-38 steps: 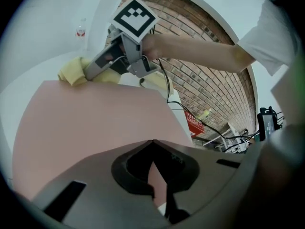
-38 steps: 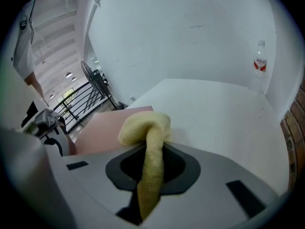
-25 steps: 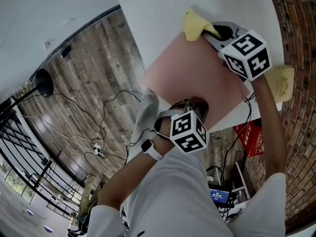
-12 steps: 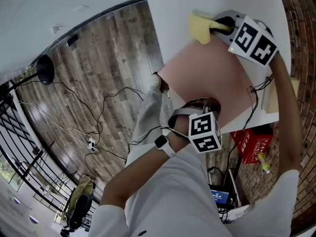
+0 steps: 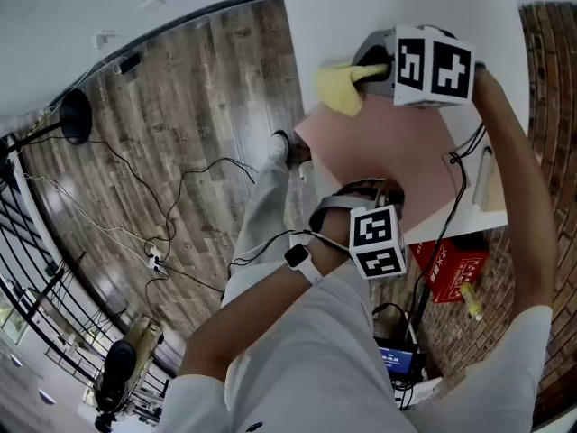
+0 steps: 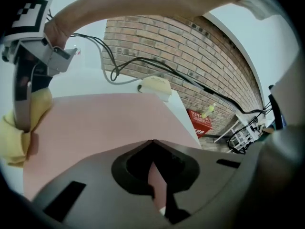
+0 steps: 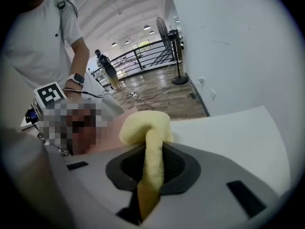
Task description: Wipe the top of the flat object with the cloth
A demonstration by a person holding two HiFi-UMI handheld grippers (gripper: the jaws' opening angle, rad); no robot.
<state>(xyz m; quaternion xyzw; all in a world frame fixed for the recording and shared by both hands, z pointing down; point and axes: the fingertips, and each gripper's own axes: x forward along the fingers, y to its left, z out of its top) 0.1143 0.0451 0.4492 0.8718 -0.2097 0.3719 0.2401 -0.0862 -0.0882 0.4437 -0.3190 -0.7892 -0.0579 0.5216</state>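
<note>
A pink flat board [image 5: 383,152] lies on the white table [image 5: 361,7]. My left gripper [image 5: 372,188] is shut on the board's near edge; in the left gripper view a pink sliver of the board [image 6: 105,128] sits between the jaws of that gripper [image 6: 159,190]. My right gripper [image 5: 362,73] is shut on a yellow cloth [image 5: 338,88] and presses it down at the board's far left corner. In the right gripper view the cloth [image 7: 148,125] bulges out past the shut jaws. The left gripper view shows the cloth [image 6: 19,132] at its left edge.
A pale yellow pad [image 6: 155,86] lies on the table beyond the board, near a brick wall [image 6: 190,46]. A red box [image 5: 451,269] stands on the floor under the table. Cables trail over the wood floor [image 5: 198,106]. A fan stand [image 7: 174,56] and a person stand far off.
My right gripper has swept the cloth leftward along the board's far edge and rolled its wrist. The left gripper has kept its hold on the near edge.
</note>
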